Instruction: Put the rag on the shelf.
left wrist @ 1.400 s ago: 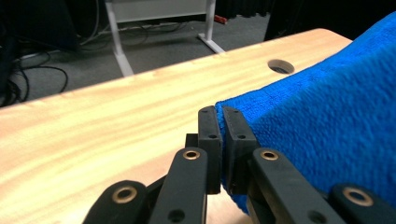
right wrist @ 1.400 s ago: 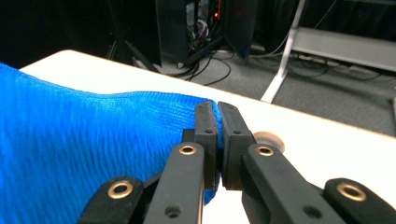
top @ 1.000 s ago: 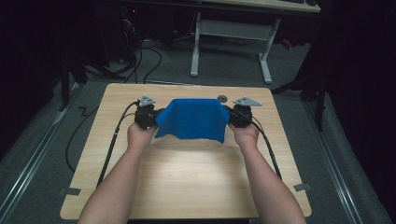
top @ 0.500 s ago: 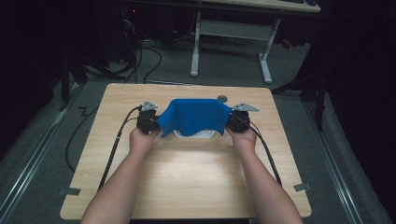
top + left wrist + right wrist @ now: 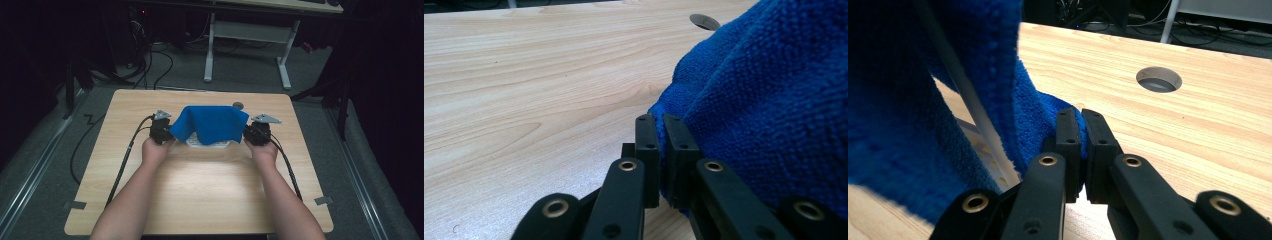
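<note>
Wooden bench [image 5: 200, 190], light grain, with a round cable hole [image 5: 238, 105] near its far edge; the same hole appears in the right gripper view [image 5: 1159, 79] and at the top of the left gripper view [image 5: 704, 21]. Dark floor with cables and the legs of a second desk lie beyond the bench.

Blue cloth [image 5: 210, 124], a thick-pile towel, stretched between the two grippers over the far middle of the bench. Its upper edge sags slightly in the centre and its lower part drapes over a white perforated object [image 5: 207, 143] that rests on the bench beneath it; the object's white rim and holes show under the cloth in the right gripper view [image 5: 979, 131].

Left gripper [image 5: 161, 131], held in the person's left hand [image 5: 155, 150], jaws closed narrowly on the left corner of the cloth; the left gripper view shows the fabric pinched between the pads [image 5: 647, 150].

Right gripper [image 5: 257, 132], in the right hand [image 5: 264, 152], jaws likewise clamped on the right corner of the cloth, fabric visible between the pads [image 5: 1068, 140].

A black cable trails from each gripper toward the near edge of the bench.
</note>
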`<state>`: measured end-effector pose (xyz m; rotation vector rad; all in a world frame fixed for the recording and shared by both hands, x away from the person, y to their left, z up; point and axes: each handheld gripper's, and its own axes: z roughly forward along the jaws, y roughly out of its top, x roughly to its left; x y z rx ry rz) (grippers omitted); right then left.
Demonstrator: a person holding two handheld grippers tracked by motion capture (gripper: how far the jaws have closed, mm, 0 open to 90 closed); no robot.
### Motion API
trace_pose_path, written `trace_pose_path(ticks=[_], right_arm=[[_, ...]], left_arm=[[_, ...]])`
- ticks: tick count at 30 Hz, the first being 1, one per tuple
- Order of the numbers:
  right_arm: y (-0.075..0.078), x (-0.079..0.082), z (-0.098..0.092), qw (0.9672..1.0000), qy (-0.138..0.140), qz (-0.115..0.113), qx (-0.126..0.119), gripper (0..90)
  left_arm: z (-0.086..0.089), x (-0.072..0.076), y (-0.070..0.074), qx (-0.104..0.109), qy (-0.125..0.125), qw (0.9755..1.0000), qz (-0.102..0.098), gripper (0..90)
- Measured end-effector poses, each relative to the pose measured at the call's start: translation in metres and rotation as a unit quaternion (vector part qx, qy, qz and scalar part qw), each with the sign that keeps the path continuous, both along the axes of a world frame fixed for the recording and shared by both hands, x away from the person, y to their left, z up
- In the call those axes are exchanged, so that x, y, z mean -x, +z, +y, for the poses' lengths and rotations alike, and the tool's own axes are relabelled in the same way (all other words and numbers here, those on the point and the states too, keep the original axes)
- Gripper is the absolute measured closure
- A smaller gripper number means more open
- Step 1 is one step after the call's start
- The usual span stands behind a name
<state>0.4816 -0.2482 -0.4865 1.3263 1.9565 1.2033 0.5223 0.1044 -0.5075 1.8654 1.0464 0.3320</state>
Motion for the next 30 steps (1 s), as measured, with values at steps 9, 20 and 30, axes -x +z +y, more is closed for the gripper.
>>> trace_pose_path(ticks=[9, 20, 30], right_arm=[[0.0, 0.002, 0.001, 1.0, 0.001, 0.002, 0.007, 84.9], [0.011, 0.004, -0.012, 0.9995, -0.024, -0.004, 0.017, 67.7], [0.02, 0.011, -0.019, 0.9983, -0.035, -0.021, 0.041, 58.4]], left_arm=[[0.011, 0.007, 0.009, -0.02, 0.03, 0.9993, -0.011, 65.6], [0.036, 0.02, 0.016, -0.02, 0.054, 0.998, -0.026, 55.6], [0.044, 0.027, 0.017, -0.021, 0.061, 0.9975, -0.03, 52.4]])
